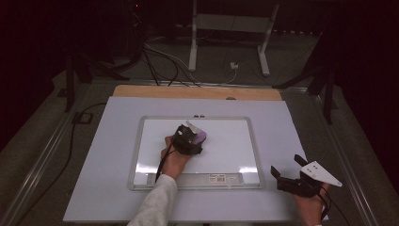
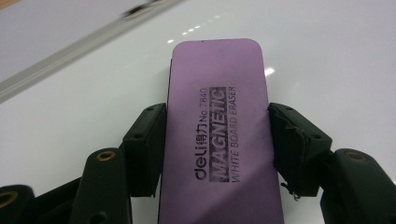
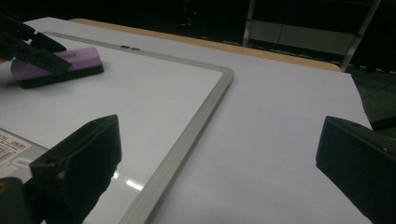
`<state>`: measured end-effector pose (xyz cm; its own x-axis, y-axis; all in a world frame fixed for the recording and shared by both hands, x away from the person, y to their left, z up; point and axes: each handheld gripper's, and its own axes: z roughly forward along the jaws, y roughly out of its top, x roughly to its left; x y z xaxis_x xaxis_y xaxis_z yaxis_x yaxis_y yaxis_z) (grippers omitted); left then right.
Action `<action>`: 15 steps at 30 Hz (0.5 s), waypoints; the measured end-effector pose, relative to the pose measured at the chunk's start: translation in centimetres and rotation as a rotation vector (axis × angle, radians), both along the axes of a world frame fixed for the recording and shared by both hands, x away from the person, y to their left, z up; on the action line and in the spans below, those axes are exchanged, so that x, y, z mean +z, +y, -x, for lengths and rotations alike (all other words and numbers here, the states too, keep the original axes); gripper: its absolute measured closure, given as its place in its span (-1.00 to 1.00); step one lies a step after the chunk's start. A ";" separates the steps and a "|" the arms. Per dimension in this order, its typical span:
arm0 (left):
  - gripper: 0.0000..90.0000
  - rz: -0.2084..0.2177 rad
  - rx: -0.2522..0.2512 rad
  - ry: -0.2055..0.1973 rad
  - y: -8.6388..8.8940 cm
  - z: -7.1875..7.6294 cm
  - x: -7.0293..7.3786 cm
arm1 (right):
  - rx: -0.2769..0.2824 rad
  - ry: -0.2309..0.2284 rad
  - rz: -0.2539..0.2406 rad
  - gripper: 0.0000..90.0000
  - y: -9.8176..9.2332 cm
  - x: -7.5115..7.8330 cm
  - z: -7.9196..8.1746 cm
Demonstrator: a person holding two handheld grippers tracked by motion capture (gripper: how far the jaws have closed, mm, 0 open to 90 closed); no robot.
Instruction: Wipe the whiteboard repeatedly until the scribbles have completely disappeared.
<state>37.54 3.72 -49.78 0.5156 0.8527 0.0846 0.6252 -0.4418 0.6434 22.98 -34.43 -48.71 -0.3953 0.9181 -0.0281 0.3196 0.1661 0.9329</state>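
A: Entry, left gripper (image 2: 217, 135). In its own view the two black jaws sit partly closed, one against each long edge of the purple eraser (image 2: 217, 130), pads pressed to both sides. It has the eraser clamped.

B: Confirmed. The top face reads "MAGNETIC WHITE BOARD ERASER". Where does the eraser lie?

A: On the whiteboard (image 1: 235, 136). In the high view the eraser (image 1: 201, 136) sits just left of the frame's centre, in the upper middle of the board, poking out to the right of the left gripper (image 1: 196, 134). The left hand (image 1: 174, 157) comes up from the bottom edge, in a light sleeve.

B: From the right gripper view the eraser (image 3: 60, 65) is at upper left, flat on the board surface, dark base down, with the left gripper's jaws over its near end.

A: Noted. Right gripper (image 1: 287, 169)?

B: Lower right of the high view, on the pale table cover (image 1: 103, 165), just beyond the board's right frame. In its own view the right gripper (image 3: 219, 158) has its jaws wide apart at the bottom corners, with nothing between them but the board's grey frame (image 3: 187, 135) and the cover.

A: Board surface around the eraser looks clean white, with glare spots near the bottom edge.
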 end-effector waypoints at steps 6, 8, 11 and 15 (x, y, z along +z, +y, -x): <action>-0.08 0.005 0.168 0.004 3.3 -1.2 0.0 | -0.001 0.000 0.000 -0.99 0.0 0.0 0.0; -0.08 -0.004 0.167 0.002 3.2 -1.2 0.0 | 0.000 0.001 0.001 -0.99 0.0 0.0 0.0; -0.08 0.000 0.143 0.003 2.6 -1.1 0.0 | 0.003 0.000 0.002 -0.99 0.1 0.0 -0.1; -0.08 -0.001 0.075 0.005 0.9 -0.5 0.0 | 0.004 0.002 0.003 -0.99 0.2 0.0 0.0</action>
